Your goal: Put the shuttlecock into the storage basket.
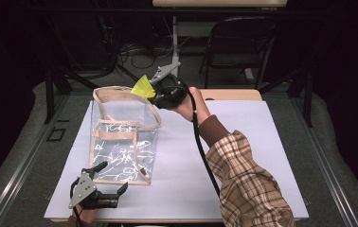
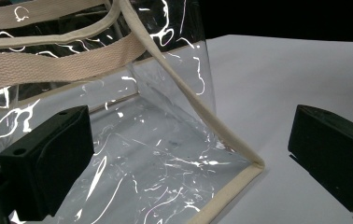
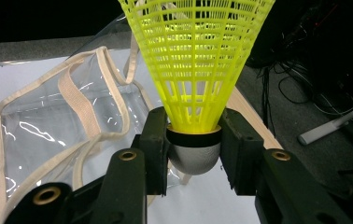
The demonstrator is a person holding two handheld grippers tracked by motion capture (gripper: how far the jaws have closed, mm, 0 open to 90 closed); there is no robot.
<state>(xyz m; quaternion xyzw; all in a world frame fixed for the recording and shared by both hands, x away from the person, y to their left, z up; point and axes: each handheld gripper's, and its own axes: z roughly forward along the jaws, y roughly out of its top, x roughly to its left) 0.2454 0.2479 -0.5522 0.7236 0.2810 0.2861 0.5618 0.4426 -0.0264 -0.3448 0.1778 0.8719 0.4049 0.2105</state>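
Here, a yellow shuttlecock [image 3: 194,70] hangs at the far rim of the clear tote bag [image 1: 125,142].
The right gripper [image 3: 194,149] pinches its cork base firmly; the left gripper [image 2: 188,154] stands wide open astride the bag's near bottom corner, gripping nothing. Released from here, the shuttlecock might clip the beige rim and fall outside, since nothing steadies the floppy bag.

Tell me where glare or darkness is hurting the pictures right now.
High view: white glare streaks on the clear bag, surroundings nearly black. Left gripper view: the same streaks across the bag's wall, image sharp. Right gripper view: the yellow shuttlecock is bright and crisp, background dim.
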